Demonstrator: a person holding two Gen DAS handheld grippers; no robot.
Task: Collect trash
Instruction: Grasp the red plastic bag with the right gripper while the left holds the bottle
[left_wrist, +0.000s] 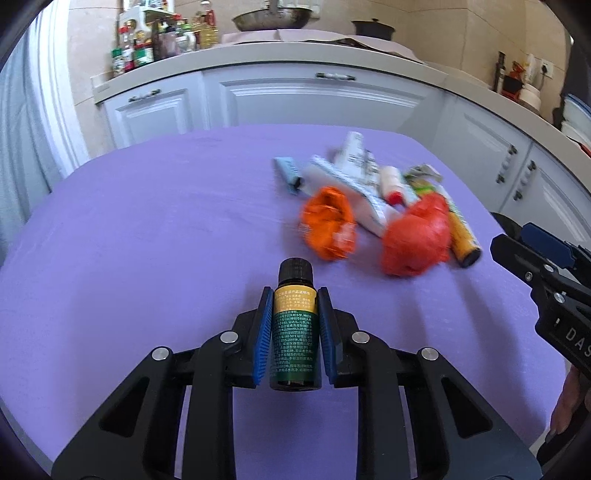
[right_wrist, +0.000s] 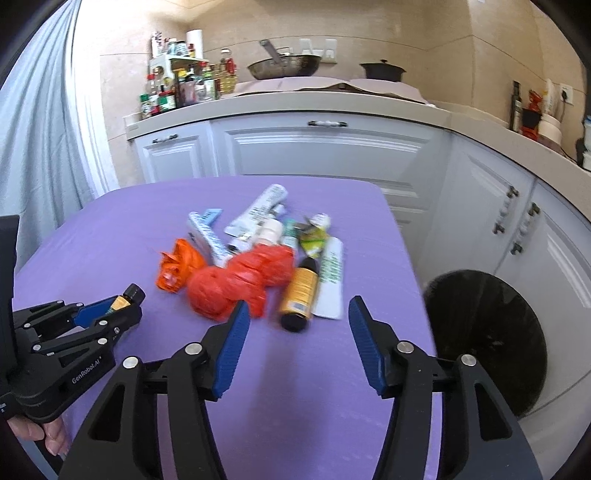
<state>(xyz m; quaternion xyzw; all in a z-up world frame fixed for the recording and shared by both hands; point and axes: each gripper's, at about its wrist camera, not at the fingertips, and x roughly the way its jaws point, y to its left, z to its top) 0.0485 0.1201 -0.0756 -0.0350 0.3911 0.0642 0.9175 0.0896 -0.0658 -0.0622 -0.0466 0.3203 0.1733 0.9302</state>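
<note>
Pinched between the blue pads of the left claw (left_wrist: 291, 328) is a small dark bottle (left_wrist: 294, 325): black screw cap pointing away from the camera, yellow band under the neck, green label with fine print below. It is held off the purple surface (left_wrist: 147, 229), base toward the camera. In the right wrist view the same claw is seen from the side at far left, with the cap and yellow band sticking out past the pads, and fingertips of the hand (right_wrist: 51, 437) visible beneath its body.

Remaining trash is heaped on the far right part of the surface, well apart from the held bottle. Left to right in the left wrist view:
- a pale blue tube (left_wrist: 287, 171), lying flat
- an orange crumpled bag (left_wrist: 328, 221), blurred
- a white printed box (left_wrist: 351, 188) with a white tube (left_wrist: 356, 151) behind it
- a small white bottle with red cap (left_wrist: 392, 184)
- a red crumpled bag (left_wrist: 417, 236), touching the box
- a green-yellow wrapper (left_wrist: 421, 179), crushed
- an amber bottle with yellow label (left_wrist: 463, 236), on its side, dark end toward the camera
- a white tube with green print (right_wrist: 332, 280), flat, just beside the amber bottle; pointed in the right wrist view

The right claw (right_wrist: 297, 321) is spread wide, nothing between its pads; it is aimed at the near edge of the heap, with the amber bottle's end and the red bag just beyond the tips.

A black round bin (right_wrist: 487, 339) is seen beside the surface's right edge, against white cabinets (right_wrist: 325, 155). Its contents cannot be made out.
</note>
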